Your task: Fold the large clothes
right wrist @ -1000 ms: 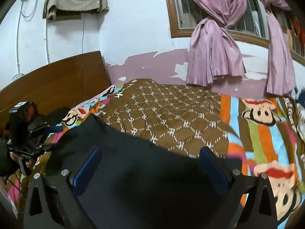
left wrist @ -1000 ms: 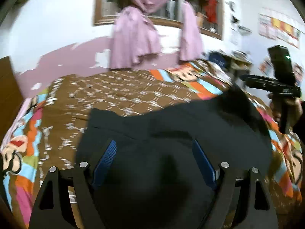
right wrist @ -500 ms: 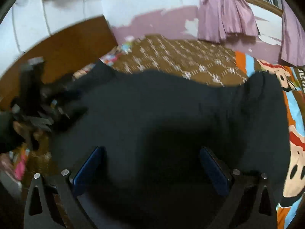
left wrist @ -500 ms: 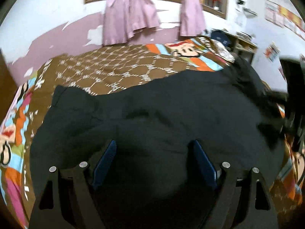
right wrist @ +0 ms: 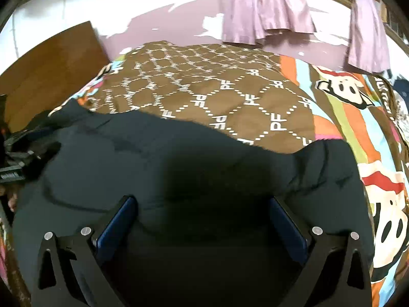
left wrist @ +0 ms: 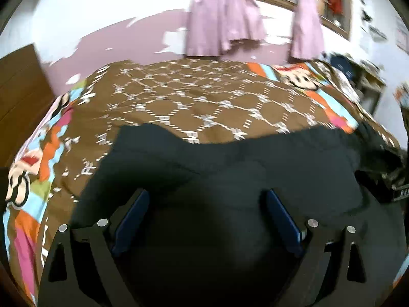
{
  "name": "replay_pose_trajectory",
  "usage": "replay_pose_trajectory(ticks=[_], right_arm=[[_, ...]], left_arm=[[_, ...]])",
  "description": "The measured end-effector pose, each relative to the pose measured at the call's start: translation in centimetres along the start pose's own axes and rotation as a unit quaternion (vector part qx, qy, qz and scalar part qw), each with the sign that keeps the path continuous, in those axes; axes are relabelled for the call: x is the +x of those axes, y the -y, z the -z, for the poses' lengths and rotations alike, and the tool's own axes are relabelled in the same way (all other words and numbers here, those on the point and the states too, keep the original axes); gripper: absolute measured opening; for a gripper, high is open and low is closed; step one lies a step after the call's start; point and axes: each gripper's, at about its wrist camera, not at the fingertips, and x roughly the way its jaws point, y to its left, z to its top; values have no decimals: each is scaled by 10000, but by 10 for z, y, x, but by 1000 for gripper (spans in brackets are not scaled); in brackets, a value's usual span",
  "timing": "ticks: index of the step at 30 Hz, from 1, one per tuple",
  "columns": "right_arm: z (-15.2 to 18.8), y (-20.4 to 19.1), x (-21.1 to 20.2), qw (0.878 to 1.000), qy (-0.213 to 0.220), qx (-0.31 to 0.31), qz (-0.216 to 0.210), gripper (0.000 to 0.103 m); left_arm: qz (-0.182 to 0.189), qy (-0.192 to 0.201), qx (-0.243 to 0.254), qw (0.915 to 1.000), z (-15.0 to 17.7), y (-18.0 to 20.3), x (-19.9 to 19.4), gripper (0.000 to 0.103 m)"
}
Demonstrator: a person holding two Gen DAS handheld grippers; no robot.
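Both of my hand-held grippers point forward and down at the bed.

Left hand-held gripper (left wrist: 205, 217): its jaws stand spread wide and have just been opening further. The blue pads (left wrist: 131, 222) sit apart over the black garment (left wrist: 230, 168). Cloth lies between and under the fingers, but neither pad presses on it, so nothing is pinched.

Right hand-held gripper (right wrist: 204, 225): its jaws are likewise spread wide, and its blue pads (right wrist: 116, 226) stand clear on either side of a dark patch of the same black garment (right wrist: 179, 158). I see no grip on the cloth. Whether the fingertips rest on the fabric or hang just above it I cannot tell.

The garment lies spread across the near part of the bed, its far edge running in a wavy line across the brown quilt (left wrist: 204, 105). A sleeve-like lobe reaches out at the right in the right wrist view. In the left wrist view, the other hand-held gripper shows blurred at the right edge, on the garment's far corner.

The brown quilt with its white diamond pattern lies on a striped cartoon bedsheet (right wrist: 358, 117). To the left stands a wooden headboard (right wrist: 51, 71). Behind the bed is a wall with peeling purple paint (left wrist: 122, 41), and above it hang pink curtains (left wrist: 222, 18) at a window.
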Motion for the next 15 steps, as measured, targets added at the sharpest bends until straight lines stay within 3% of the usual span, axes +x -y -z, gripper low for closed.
replay_pose_trajectory(ticks=[2,8,15], right_arm=[[0,6,6,9999,-25,111,86,103],[13,14,7,9994,101,320,-26,103],[40,12,-13,9974,509,489,147,102]], left_arm=[[-20,31,-151,9999,-1,-12,3,91],[473,-178,-798,9955,5,-47,12,91],[800,-26,-721,9942,15,-51,-4,91]])
